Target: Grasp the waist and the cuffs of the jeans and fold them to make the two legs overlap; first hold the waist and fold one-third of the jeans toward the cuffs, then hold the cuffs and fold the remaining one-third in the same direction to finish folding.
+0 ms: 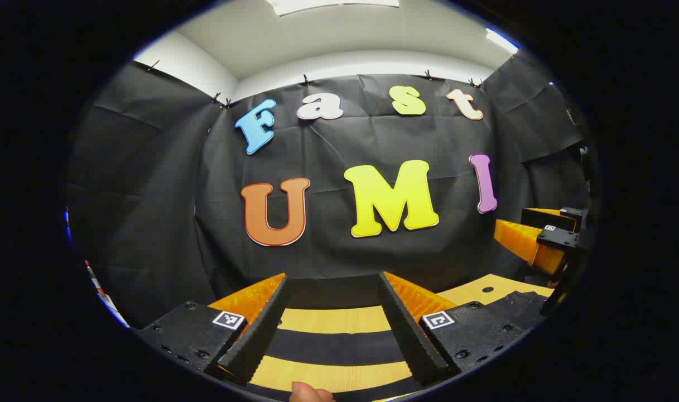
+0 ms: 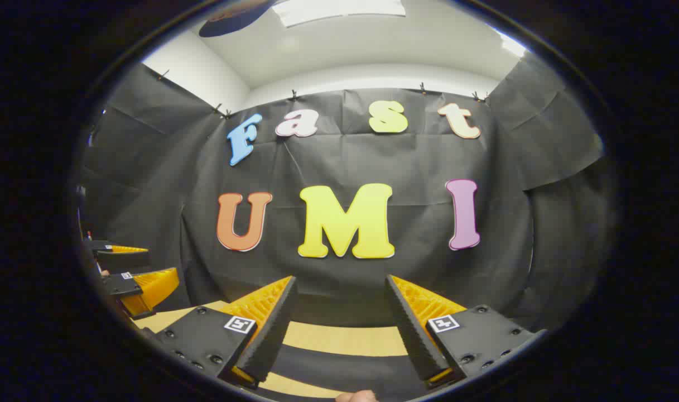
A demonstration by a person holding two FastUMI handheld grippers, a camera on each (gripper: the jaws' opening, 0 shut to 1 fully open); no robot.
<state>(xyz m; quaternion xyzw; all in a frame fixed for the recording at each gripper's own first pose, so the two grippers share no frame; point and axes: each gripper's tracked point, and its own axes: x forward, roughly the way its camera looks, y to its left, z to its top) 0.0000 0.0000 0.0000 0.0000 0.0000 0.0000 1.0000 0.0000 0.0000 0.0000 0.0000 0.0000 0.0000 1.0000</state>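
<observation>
My left gripper [image 1: 332, 279] is open, held level above a light wooden table [image 1: 333, 321] and facing the booth's black wall. Nothing sits between its fingers. My right gripper [image 2: 340, 279] is also open and empty, facing the same wall. A dark band [image 1: 333, 346] lies flat across the table under the left gripper's fingers. A similar dark band [image 2: 339, 365] lies under the right gripper's fingers. It looks like dark cloth, possibly the jeans, but waist and cuffs cannot be made out. Each gripper is seen by the other: the right gripper [image 1: 540, 240] at the far right, the left gripper [image 2: 130, 279] at the far left.
The black cloth wall [image 1: 339, 257] hangs close behind the table's far edge. A small dark hole [image 1: 487, 289] marks the tabletop at the right. A person's fingertip [image 1: 308, 393] pokes in at the bottom edge, and another fingertip [image 2: 356, 396] likewise.
</observation>
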